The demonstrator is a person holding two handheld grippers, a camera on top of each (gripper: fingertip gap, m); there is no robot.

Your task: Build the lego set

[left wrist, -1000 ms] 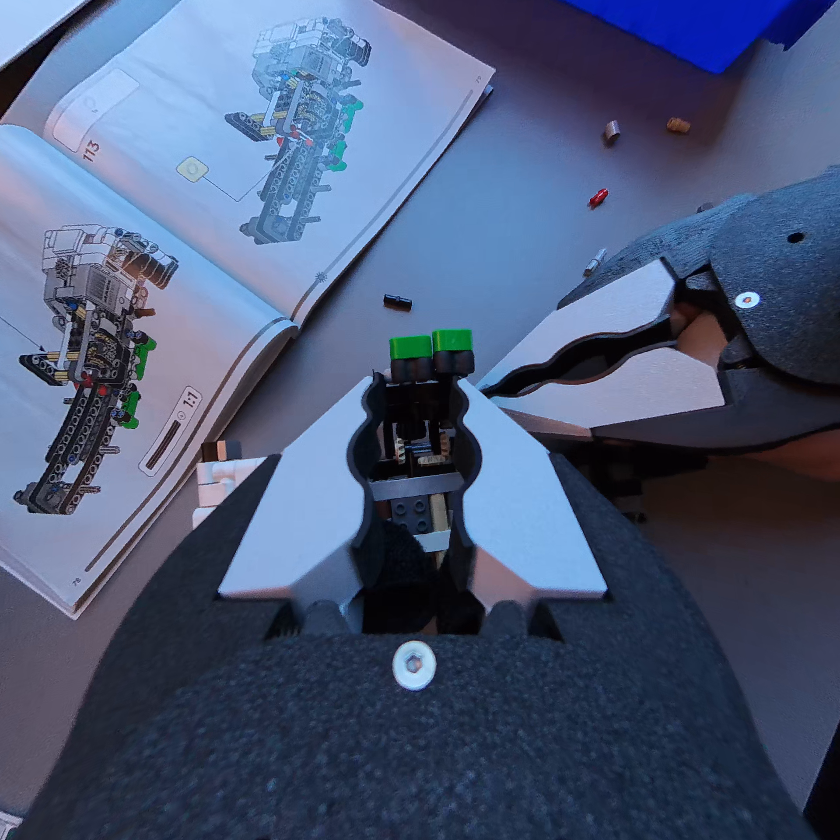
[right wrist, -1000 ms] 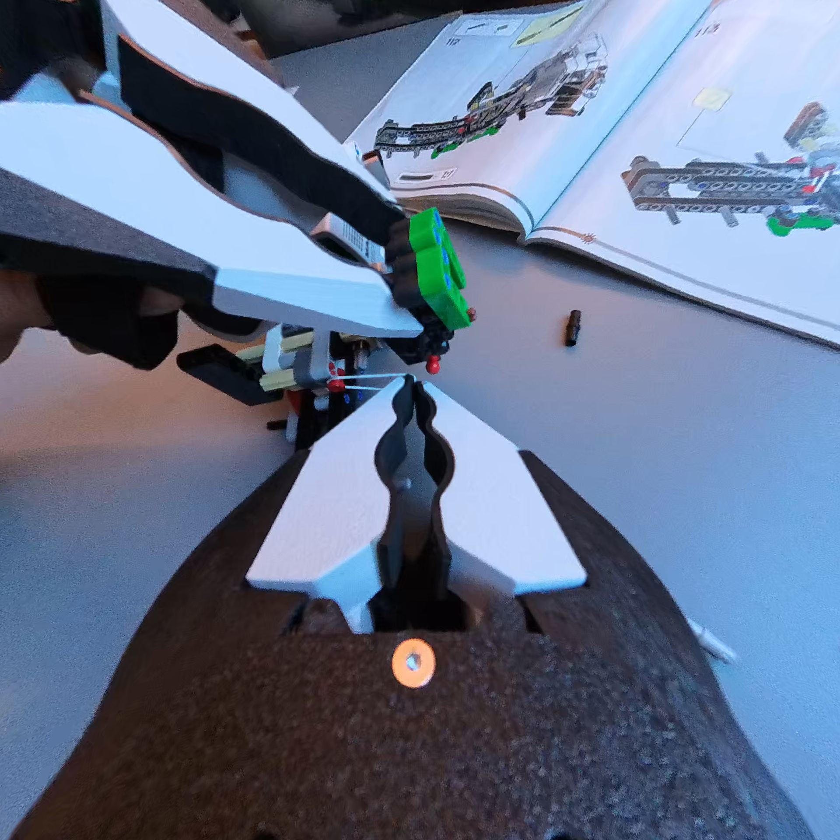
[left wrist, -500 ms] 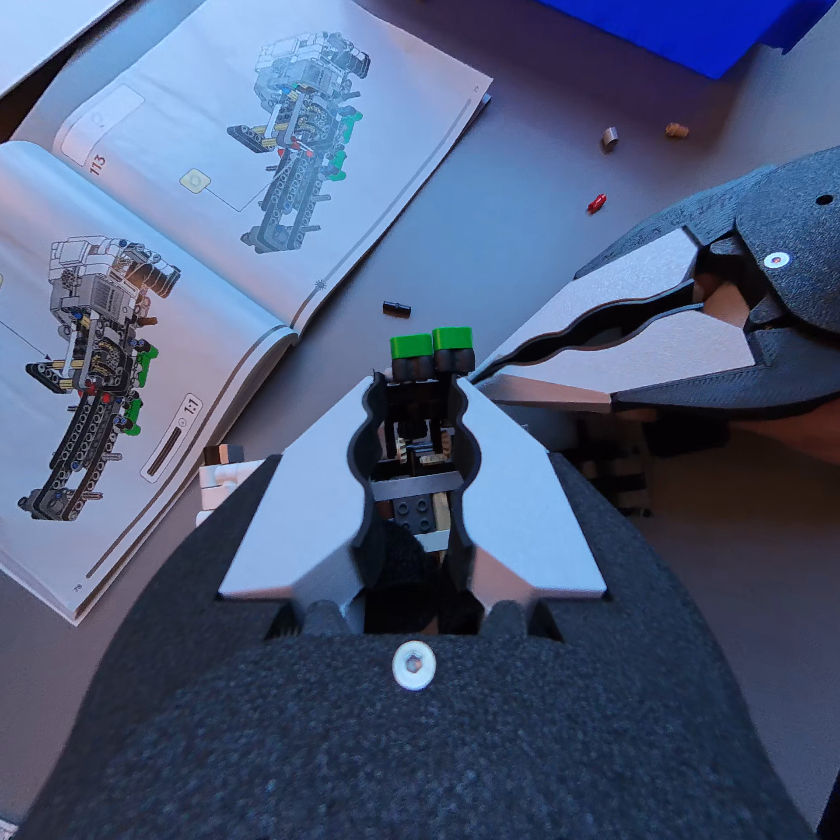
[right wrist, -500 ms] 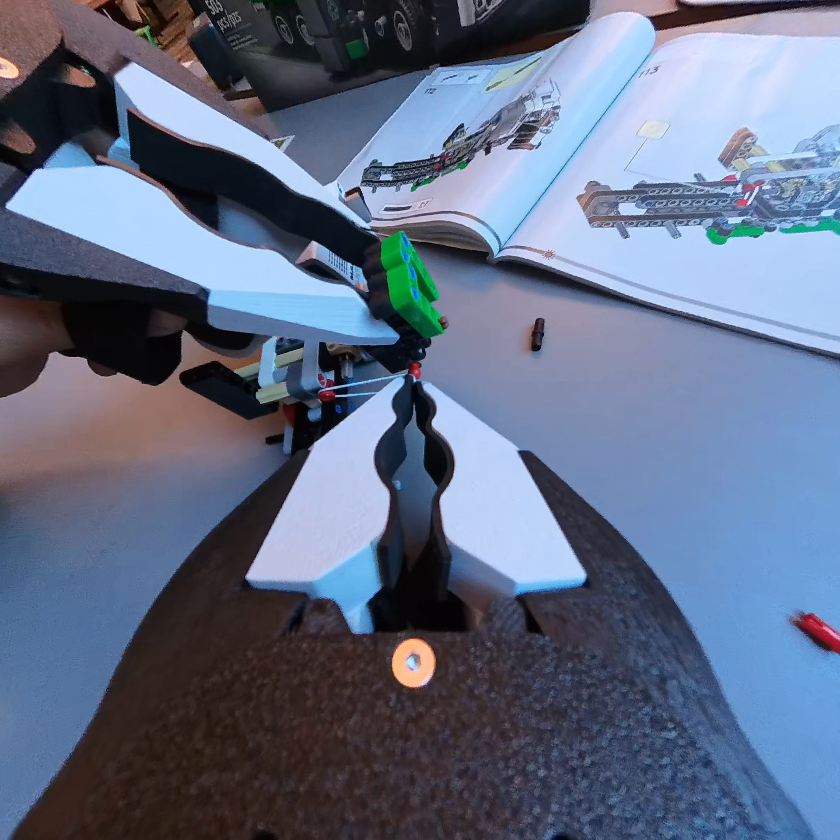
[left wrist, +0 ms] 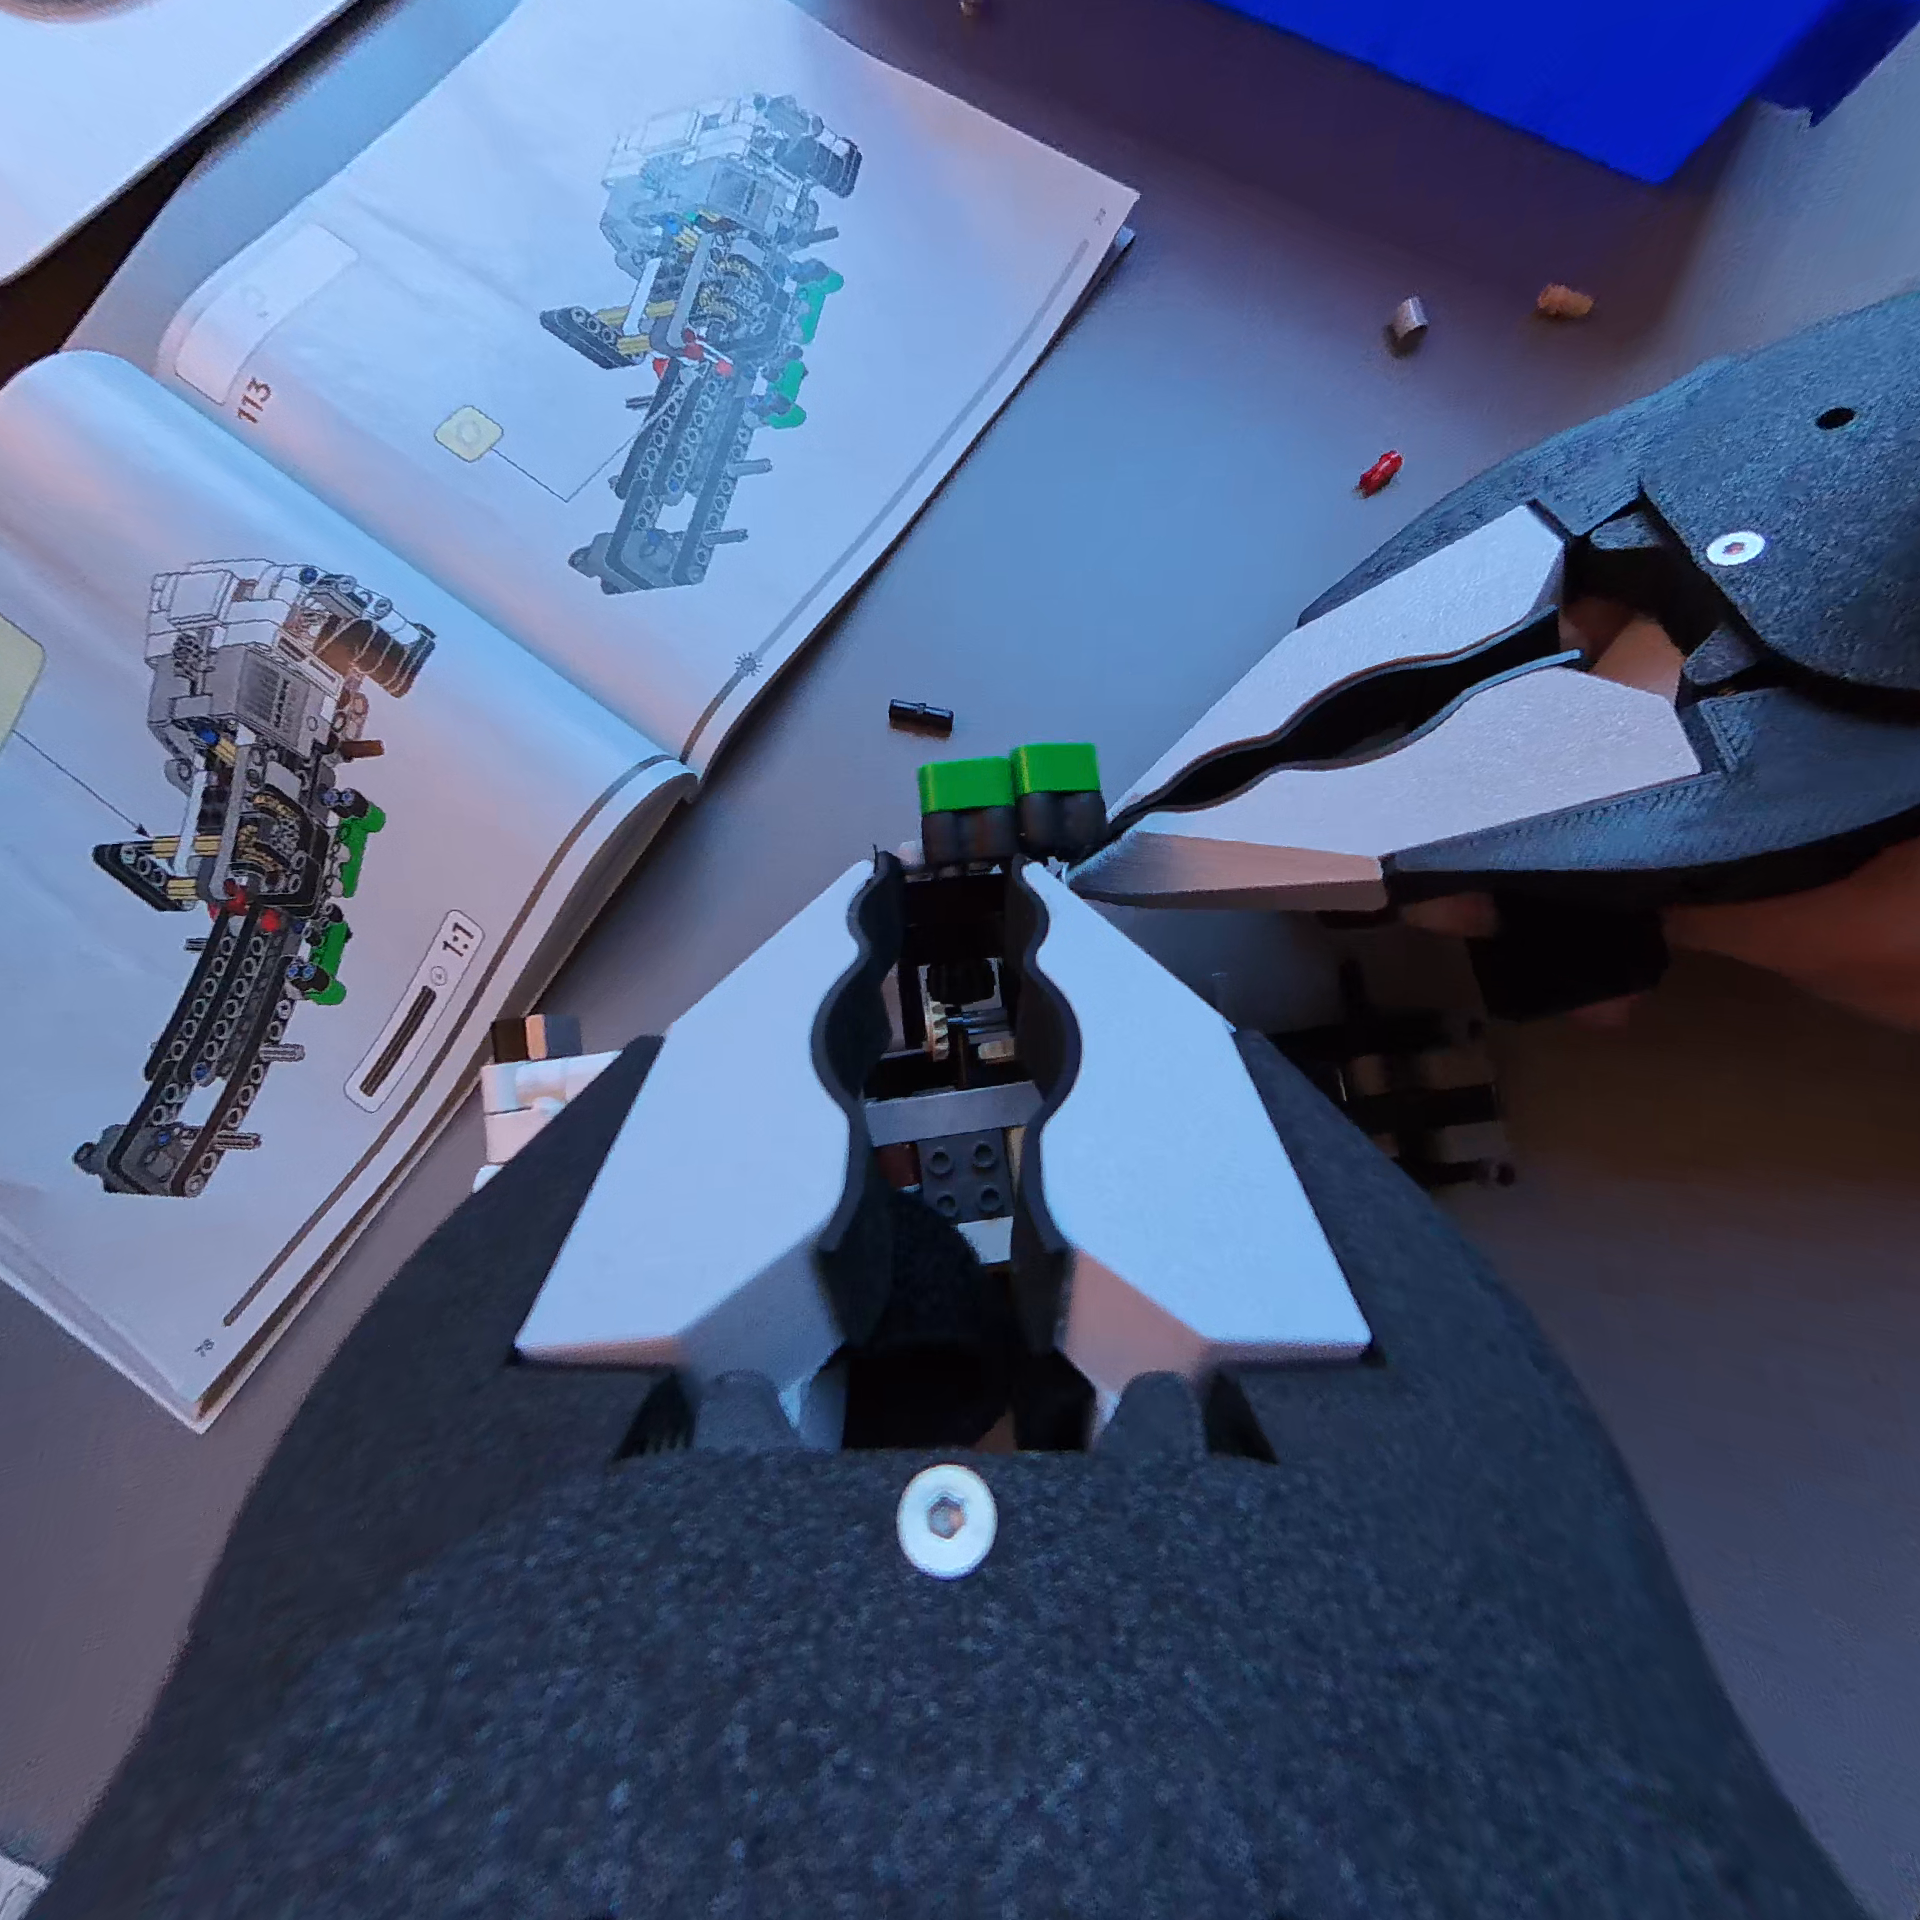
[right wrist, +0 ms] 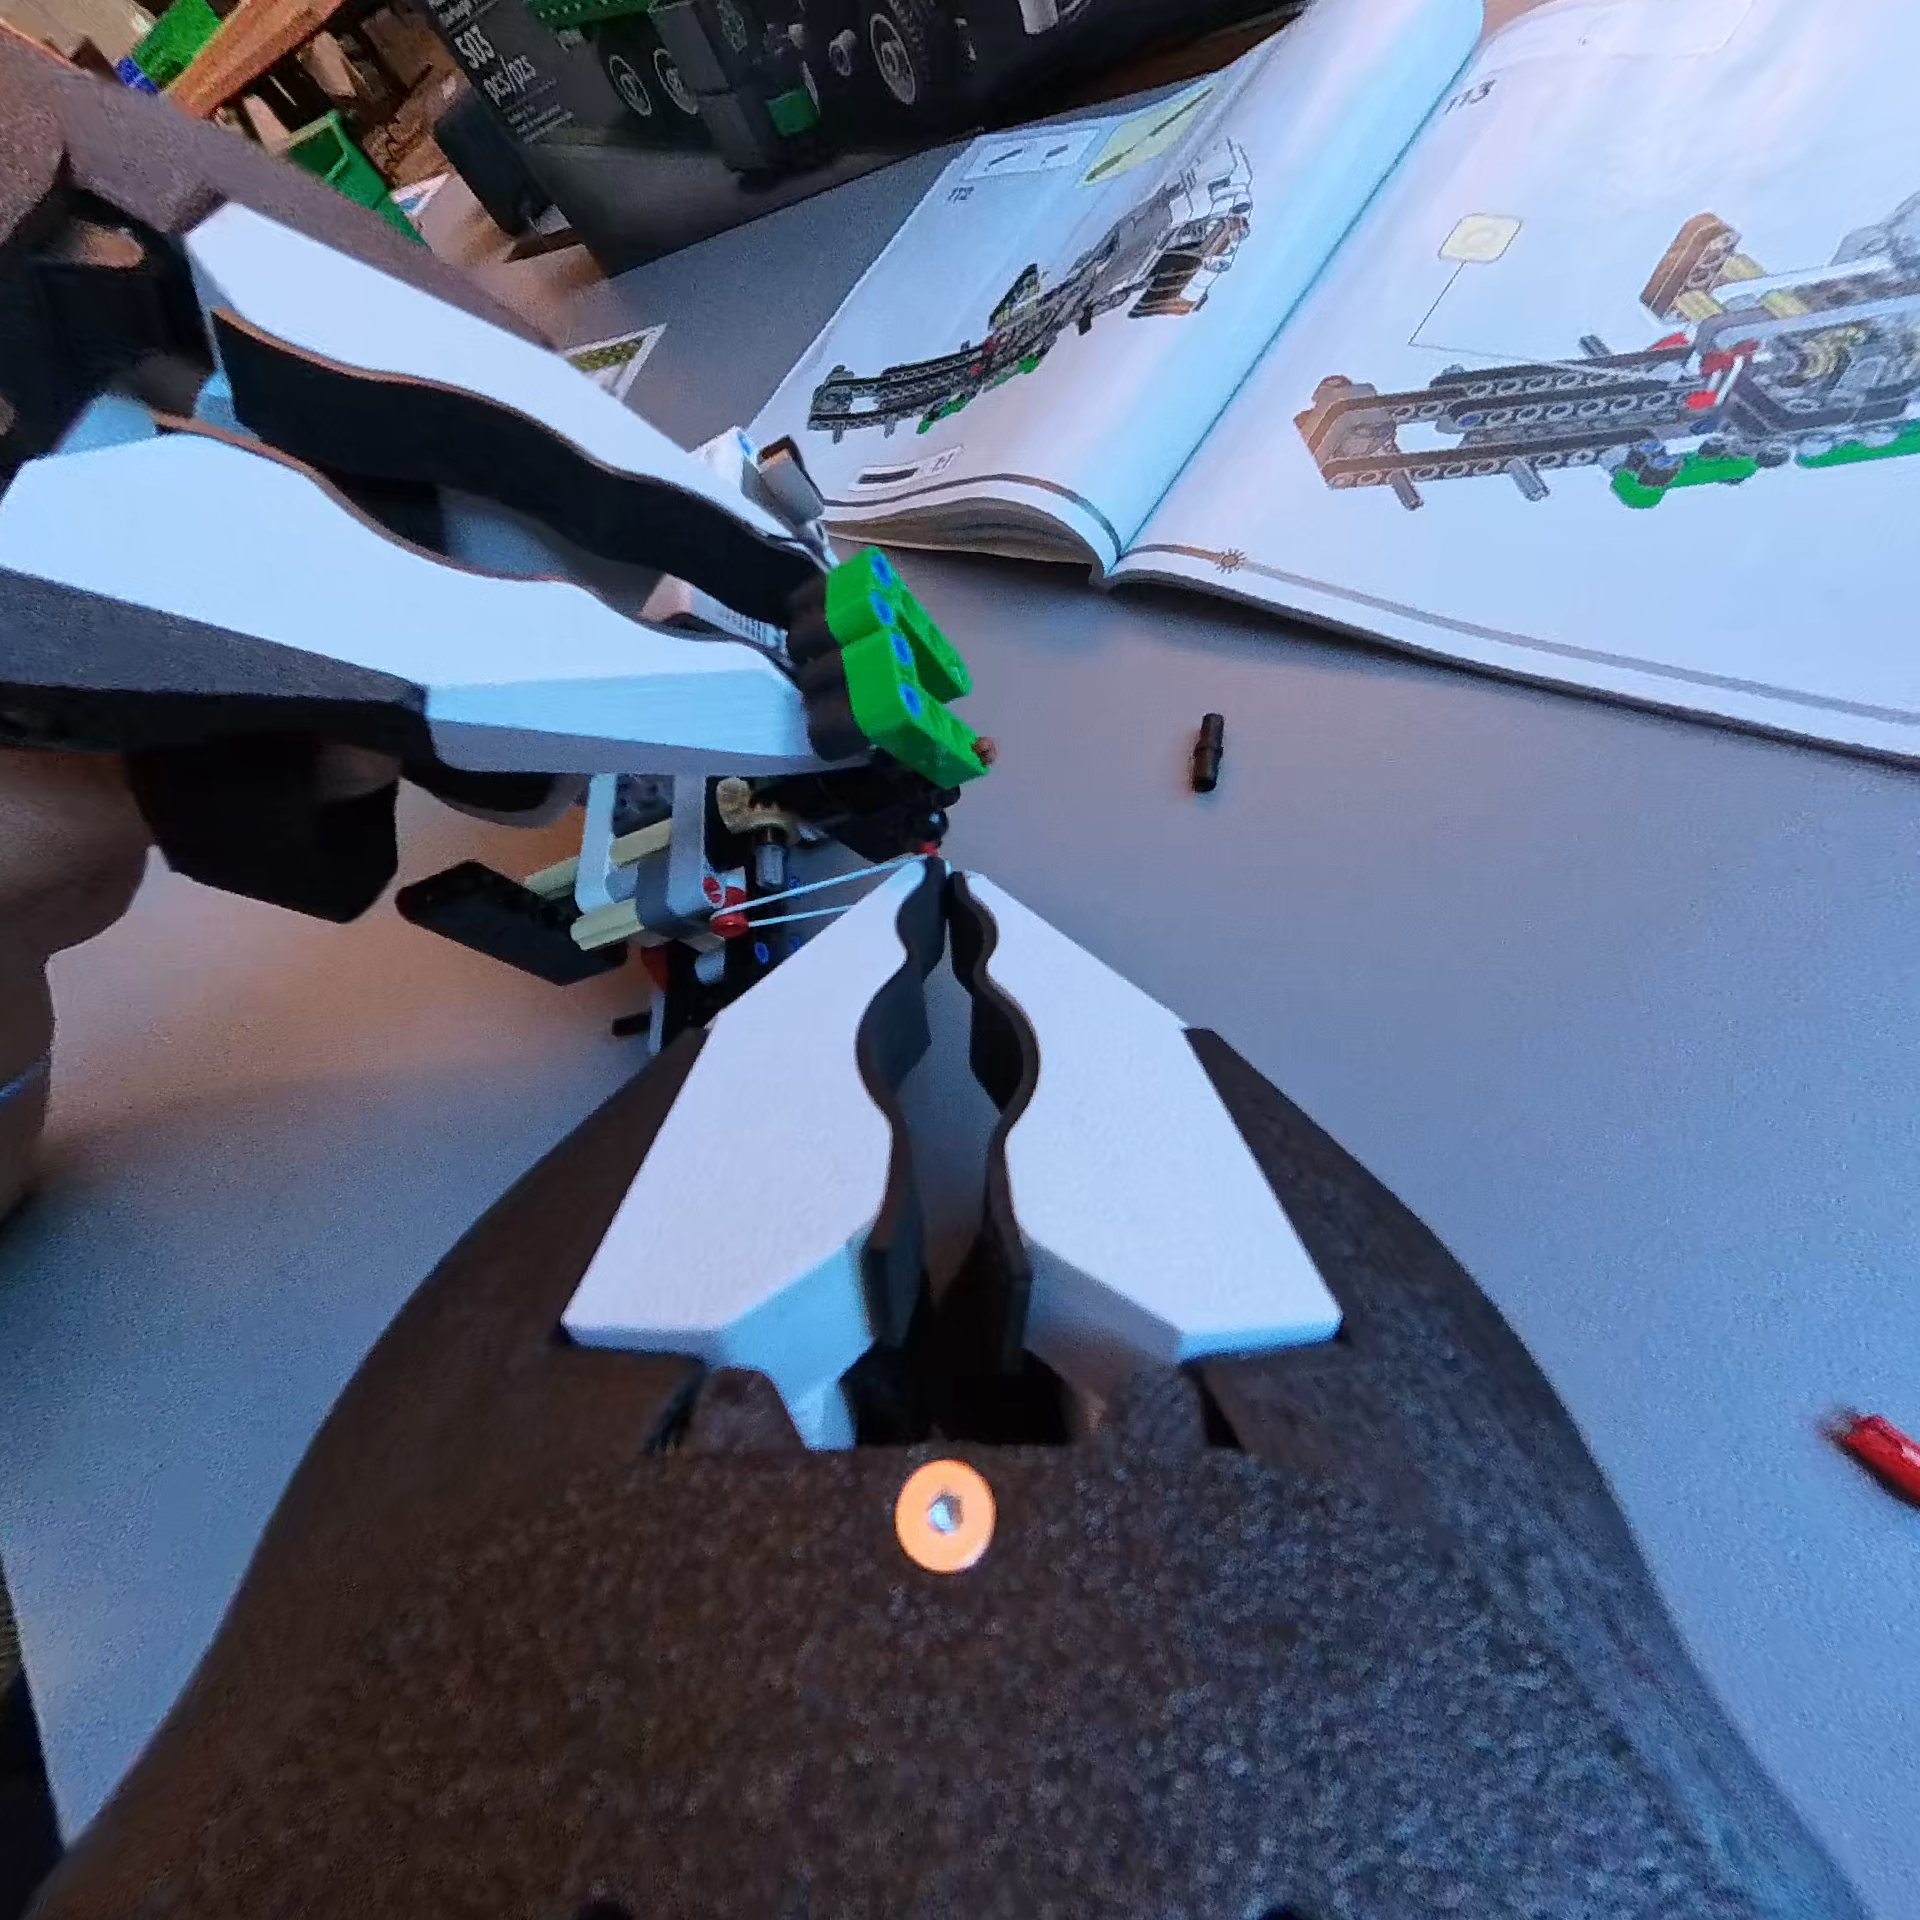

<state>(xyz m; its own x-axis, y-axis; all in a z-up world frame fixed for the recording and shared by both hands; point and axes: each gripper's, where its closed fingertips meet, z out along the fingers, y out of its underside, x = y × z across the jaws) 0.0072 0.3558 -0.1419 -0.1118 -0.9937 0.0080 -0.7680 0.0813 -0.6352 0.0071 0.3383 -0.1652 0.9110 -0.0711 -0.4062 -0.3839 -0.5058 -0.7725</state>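
My left gripper [left wrist: 951, 873] is shut on the partly built Lego model [left wrist: 951, 1049] and holds it above the grey table. Two green pieces [left wrist: 1003, 784] stick out past its tips. In the right wrist view the left gripper [right wrist: 821, 675] comes in from the left with the green pieces [right wrist: 899, 665] at its front. My right gripper [right wrist: 940, 873] is shut on a thin white rubber band [right wrist: 821, 902]. The band runs taut from a red pin [right wrist: 730, 923] on the model to the tips. The right gripper [left wrist: 1101, 842] touches the model just below the green pieces.
An open instruction booklet [left wrist: 520, 499] lies at the left, and shows at the far right in the right wrist view [right wrist: 1455, 436]. Loose parts lie on the table: a black pin [left wrist: 921, 715], a red piece [left wrist: 1379, 473], a grey piece [left wrist: 1408, 317], a tan piece [left wrist: 1564, 301]. A blue box [left wrist: 1558, 73] stands at the back. Less than 4 cm separates the two grippers' tips. My right gripper's tips are some 6 centimeters from the black pin [left wrist: 921, 715]. Look for it in the right wrist view [right wrist: 1214, 758] too.
The right gripper's body has swung round while its tips stay at the model's green end with the band taut. The left gripper keeps its hold on the model.
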